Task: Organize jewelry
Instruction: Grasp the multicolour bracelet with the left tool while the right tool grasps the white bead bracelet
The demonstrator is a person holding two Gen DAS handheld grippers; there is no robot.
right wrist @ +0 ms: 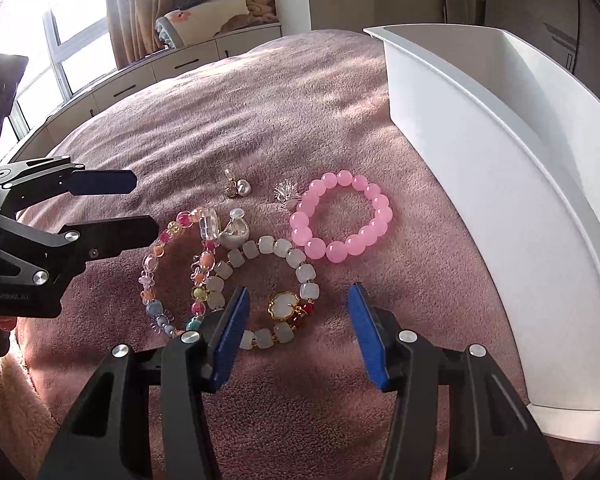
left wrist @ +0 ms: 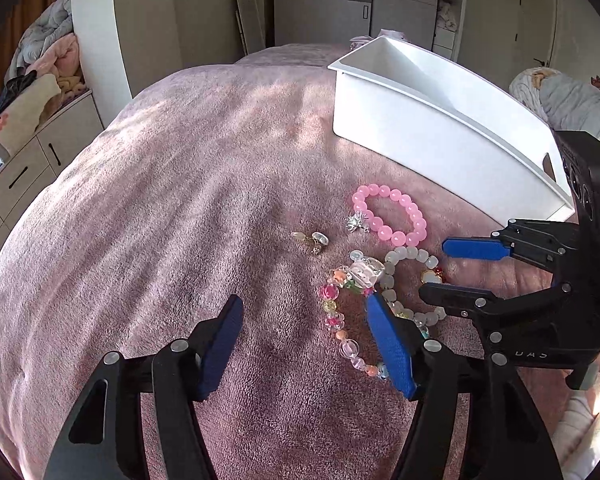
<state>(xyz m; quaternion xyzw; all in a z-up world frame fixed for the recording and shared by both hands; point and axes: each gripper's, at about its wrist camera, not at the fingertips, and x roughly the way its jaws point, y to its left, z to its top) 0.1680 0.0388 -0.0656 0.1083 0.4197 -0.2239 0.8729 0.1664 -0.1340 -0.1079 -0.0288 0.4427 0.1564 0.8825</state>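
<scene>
Jewelry lies on a mauve plush blanket [left wrist: 180,208]. A pink bead bracelet [right wrist: 342,216] lies nearest the white bin [right wrist: 500,184]. A white bead bracelet with a flower charm [right wrist: 268,292] and a multicolour bead bracelet [right wrist: 172,276] lie beside it. Pearl earrings [right wrist: 236,190] and a silver brooch [right wrist: 286,196] lie behind. My right gripper [right wrist: 300,312] is open, low over the white bracelet's right side. My left gripper [left wrist: 304,312] is open and empty, its right finger over the multicolour bracelet [left wrist: 340,312]. The pink bracelet [left wrist: 392,216] and bin [left wrist: 440,128] also show there.
The blanket covers a bed. Low white drawers [left wrist: 24,168] with folded bedding stand along the left. Wardrobes [left wrist: 340,0] stand behind. A window [right wrist: 40,52] is at far left in the right wrist view.
</scene>
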